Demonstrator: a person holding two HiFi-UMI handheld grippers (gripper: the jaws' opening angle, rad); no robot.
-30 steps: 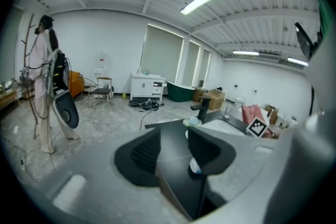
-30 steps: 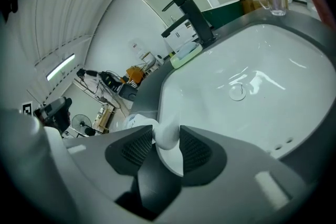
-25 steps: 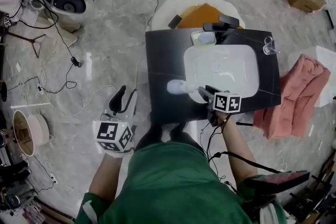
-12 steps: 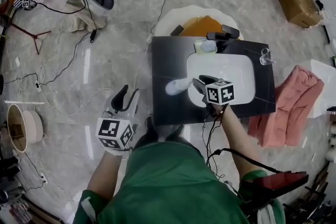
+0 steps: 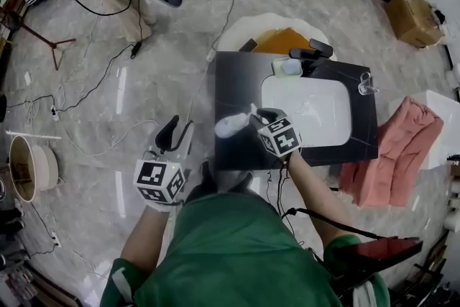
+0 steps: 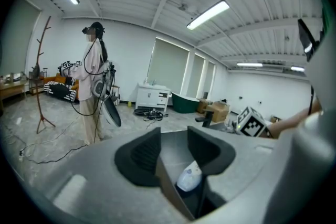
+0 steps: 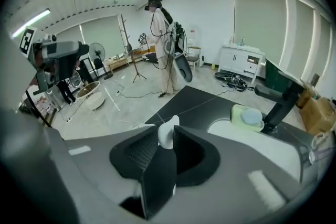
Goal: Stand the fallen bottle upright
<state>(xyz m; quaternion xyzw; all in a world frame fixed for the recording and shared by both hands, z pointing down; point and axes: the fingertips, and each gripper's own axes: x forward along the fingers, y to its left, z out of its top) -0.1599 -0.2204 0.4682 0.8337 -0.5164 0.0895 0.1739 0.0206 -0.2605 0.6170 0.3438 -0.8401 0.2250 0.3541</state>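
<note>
Bottle gripped, not yet upright.
Right gripper had just closed its jaws onto it at basin's 8 o'clock; my left gripper gaped, empty; standing it remained.

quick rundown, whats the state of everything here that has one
right tongs: jaws just closed in, shut on the bottle
bottle: tipped over in the grip, not yet stood up
left tongs: open, nothing between them
sink: empty, no water running
glass cup: upright
</note>
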